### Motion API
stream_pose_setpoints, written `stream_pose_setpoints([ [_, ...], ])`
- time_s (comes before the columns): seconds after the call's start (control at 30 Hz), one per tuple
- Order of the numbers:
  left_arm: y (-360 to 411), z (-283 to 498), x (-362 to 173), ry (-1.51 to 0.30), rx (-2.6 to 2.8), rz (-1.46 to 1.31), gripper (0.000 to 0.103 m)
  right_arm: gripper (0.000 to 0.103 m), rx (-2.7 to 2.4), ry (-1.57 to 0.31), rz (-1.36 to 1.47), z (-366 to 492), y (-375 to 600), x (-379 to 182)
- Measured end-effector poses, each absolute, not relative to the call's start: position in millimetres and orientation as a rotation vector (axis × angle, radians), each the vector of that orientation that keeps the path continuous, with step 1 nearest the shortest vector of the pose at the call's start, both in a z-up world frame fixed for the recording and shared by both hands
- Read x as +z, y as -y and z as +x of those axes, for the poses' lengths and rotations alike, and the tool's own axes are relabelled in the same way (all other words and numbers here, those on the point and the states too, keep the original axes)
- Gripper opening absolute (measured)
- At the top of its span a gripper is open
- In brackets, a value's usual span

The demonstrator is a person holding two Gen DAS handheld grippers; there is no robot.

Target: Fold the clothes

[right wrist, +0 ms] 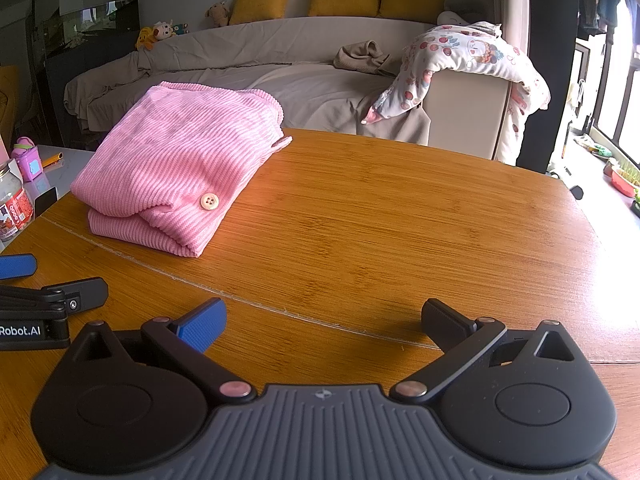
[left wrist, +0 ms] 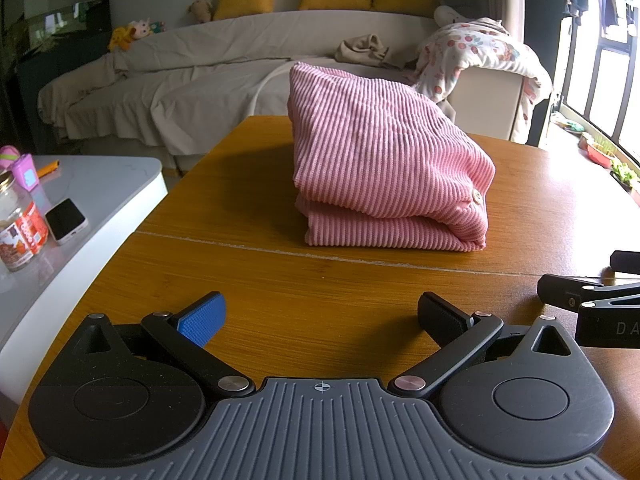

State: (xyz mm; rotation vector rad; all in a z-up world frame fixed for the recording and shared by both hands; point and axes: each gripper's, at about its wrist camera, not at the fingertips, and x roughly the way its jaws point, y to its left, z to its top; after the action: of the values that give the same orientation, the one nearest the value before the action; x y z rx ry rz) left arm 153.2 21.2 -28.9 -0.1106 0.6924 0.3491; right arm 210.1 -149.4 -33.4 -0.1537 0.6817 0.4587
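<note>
Left wrist view: the left gripper [left wrist: 322, 316] sits low over the wooden table [left wrist: 240, 280], jaws spread wide and gripping nothing, blue pad [left wrist: 202, 318] on one side, black pad on the other. Straight ahead of it, well clear of the fingertips, lies the pink sweater [left wrist: 384, 168], folded into a thick bundle on the table, a pale button [left wrist: 477, 196] showing on its near right corner. Off to the left of the tool, a white side table [left wrist: 104, 188] carries a jar [left wrist: 18, 228] and a phone [left wrist: 66, 220]. At the right edge, part of the other tool pokes in. Beyond the table, a covered sofa [left wrist: 208, 60] with yellow cushions. Right wrist view: the right gripper [right wrist: 324, 320] is also released, jaws wide apart, empty, just above bare wood. The sweater lies ahead and to its left, button facing the camera, not touched by either tool. The left gripper's fingers show at the far left edge, short of the bundle.
</note>
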Motion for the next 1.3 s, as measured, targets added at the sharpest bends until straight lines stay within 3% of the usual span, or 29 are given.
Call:
stream_pose_setpoints([
  [1.3,-17.9,157.2,-26.6,-0.705,0.279,-0.103,0.103,0.103,0.453,-0.682,-0.152,211.6,151.0,-33.8],
])
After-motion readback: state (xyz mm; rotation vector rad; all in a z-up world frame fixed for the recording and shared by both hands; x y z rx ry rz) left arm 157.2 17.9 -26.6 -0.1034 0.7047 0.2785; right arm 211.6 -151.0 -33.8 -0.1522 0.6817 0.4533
